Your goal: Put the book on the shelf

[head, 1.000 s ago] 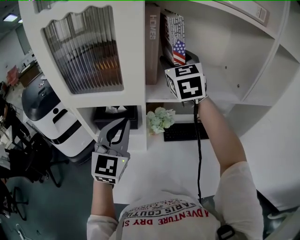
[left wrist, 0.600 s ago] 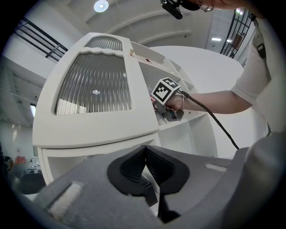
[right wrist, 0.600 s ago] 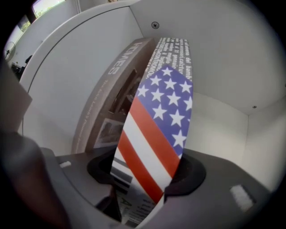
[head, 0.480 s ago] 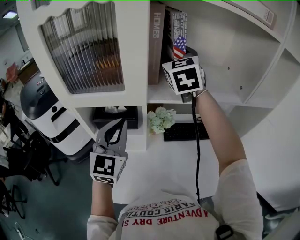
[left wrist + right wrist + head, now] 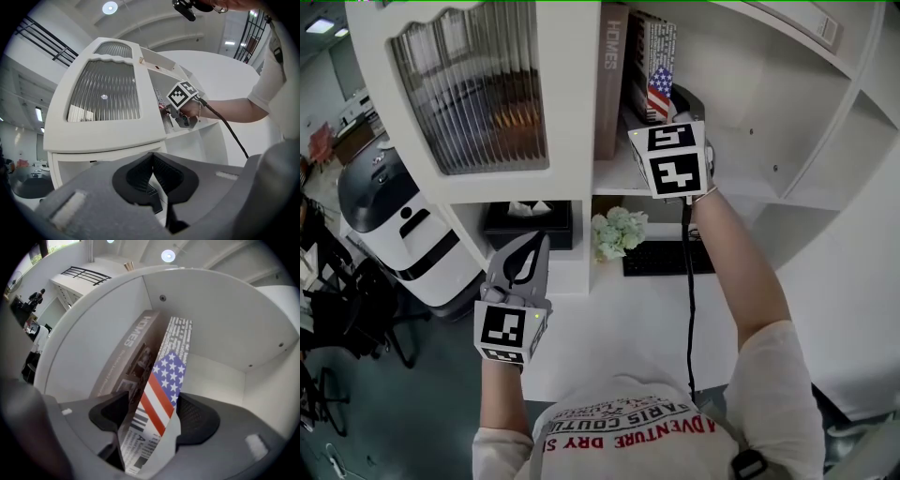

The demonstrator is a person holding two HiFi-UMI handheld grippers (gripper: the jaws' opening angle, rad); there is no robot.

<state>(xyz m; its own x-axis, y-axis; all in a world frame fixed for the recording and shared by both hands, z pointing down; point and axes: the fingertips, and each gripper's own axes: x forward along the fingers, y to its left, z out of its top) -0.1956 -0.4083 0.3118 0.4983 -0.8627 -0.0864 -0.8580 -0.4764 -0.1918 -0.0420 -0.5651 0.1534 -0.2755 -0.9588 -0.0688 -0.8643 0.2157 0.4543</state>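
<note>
Right claw (image 5: 153, 411) just opening, flag book (image 5: 165, 380) between, seemingly loose, left claw (image 5: 152, 158) closed

Brown book (image 5: 610, 84) spine: "HOMES"; flag book (image 5: 164, 380) cover: "A"; shirt (image 5: 628, 433): "ADVENTURE DRY", upside dn.

— Where's the book (image 5: 657, 64)?
— In the shelf (image 5: 750, 187), upper compartment, just right of the taller volume (image 5: 610, 84), which stands against the compartment's left wall.
— And left of that?
— The cabinet door (image 5: 473, 89). Below it a box (image 5: 528, 223) sits in a niche. The flowers (image 5: 614, 232) and the keyboard (image 5: 661, 258) lie on the worktop (image 5: 609, 323), flowers to the left.
</note>
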